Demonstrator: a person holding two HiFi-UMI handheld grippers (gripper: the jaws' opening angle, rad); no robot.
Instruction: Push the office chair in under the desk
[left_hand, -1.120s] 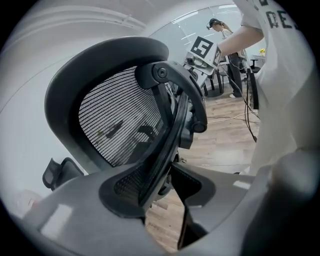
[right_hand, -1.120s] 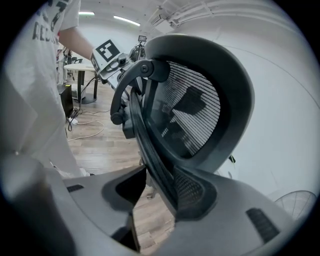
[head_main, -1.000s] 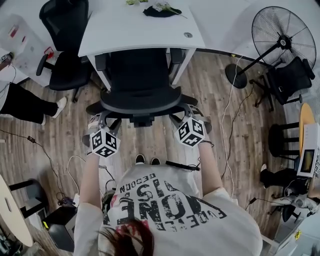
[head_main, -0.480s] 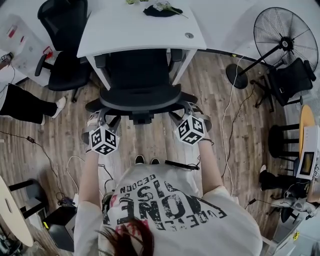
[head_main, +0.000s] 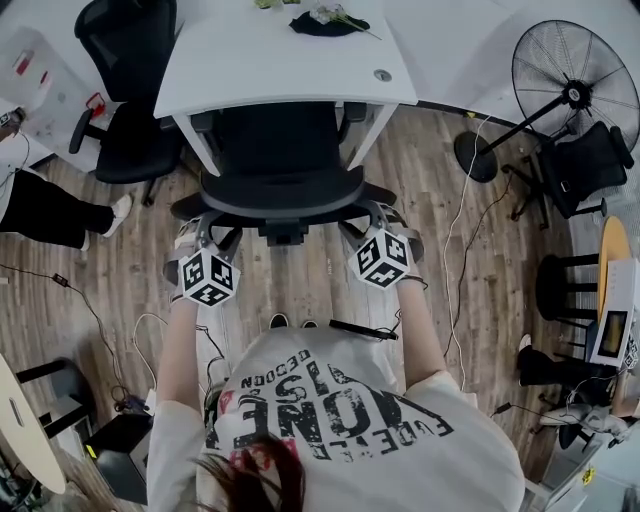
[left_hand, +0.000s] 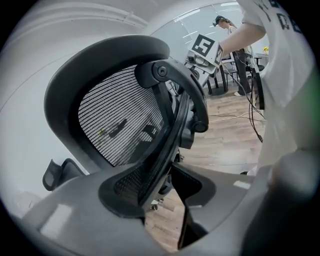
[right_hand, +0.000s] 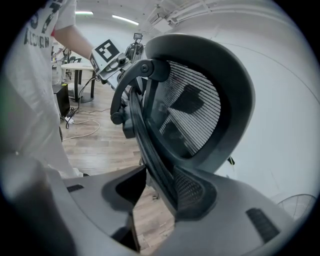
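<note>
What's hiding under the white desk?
The black office chair is partly under the white desk, between its legs. The chair's backrest sticks out. The desk top covers the seat's front and whatever lies further in.

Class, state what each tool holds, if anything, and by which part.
Nothing is clamped. The left tool and right tool each straddle a side edge of the office chair's backrest, jaws open, the edge against one jaw only.

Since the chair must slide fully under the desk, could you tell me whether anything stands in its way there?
Nothing visible does. The office chair sits partly under the desk, its armrests inside the two white desk legs, and nothing else shows between them. Farther under the desktop is hidden.
</note>
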